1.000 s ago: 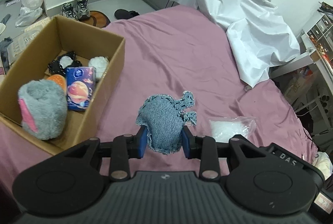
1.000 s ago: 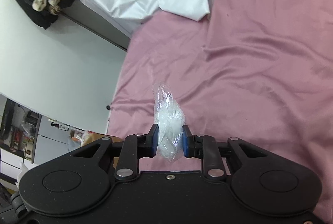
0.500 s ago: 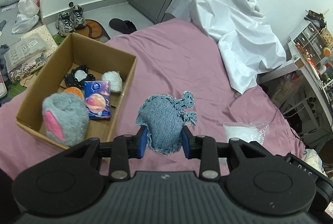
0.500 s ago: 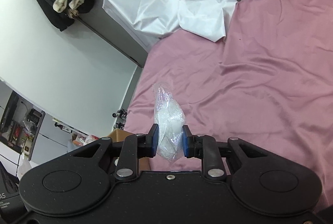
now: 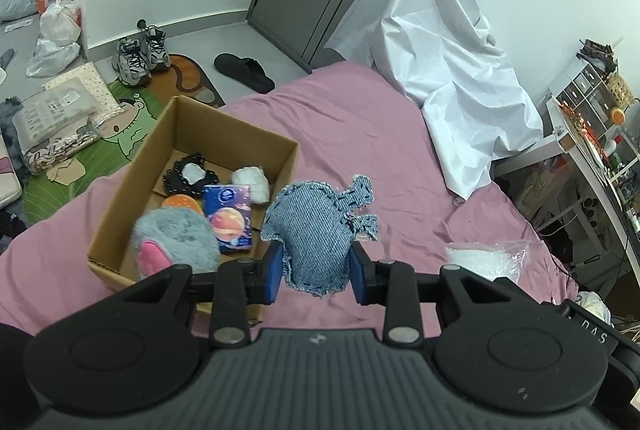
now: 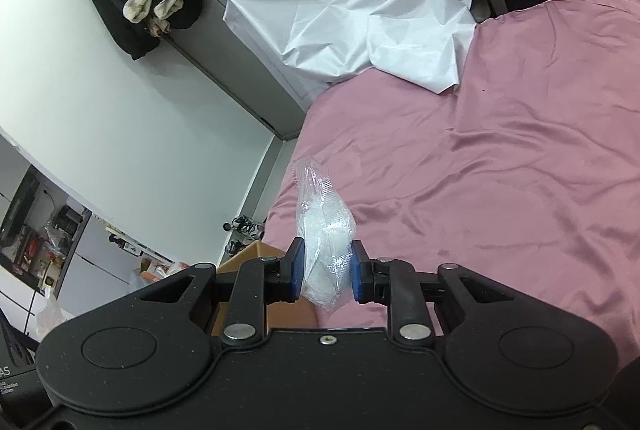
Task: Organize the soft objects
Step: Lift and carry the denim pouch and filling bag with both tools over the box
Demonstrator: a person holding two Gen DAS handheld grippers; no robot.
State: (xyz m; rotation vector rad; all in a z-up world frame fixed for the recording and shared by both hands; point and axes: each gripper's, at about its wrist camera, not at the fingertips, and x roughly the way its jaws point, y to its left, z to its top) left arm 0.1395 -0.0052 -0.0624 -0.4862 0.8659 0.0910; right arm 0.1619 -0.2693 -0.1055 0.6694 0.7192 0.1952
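A: A denim toy (image 5: 320, 230) is pinched between the jaws of the left gripper (image 5: 316, 272) and is held in the air above the pink bed (image 5: 360, 134), just beside the box (image 5: 120, 206).

B: And the box is seen at the bed's left edge, open-topped. A grey plush (image 5: 176, 242), a tissue pack (image 5: 230, 220), a white ball (image 5: 252, 182), a black item (image 5: 188, 176) and something orange (image 5: 182, 202) are lying inside.

A: On the other side, a clear bag (image 6: 326, 242) of white filling is clamped by the jaws of the right gripper (image 6: 325, 270). It is held upright, off the bed.

B: The same bag is caught in the left view too, low at the right, above the sheet.

A: A white sheet (image 5: 452, 70) is draped at the far end of the bed. Sneakers (image 5: 140, 54) and a slipper (image 5: 244, 70) are seen on the floor beyond the box.

B: Whether the toy is touching the box wall cannot be told.
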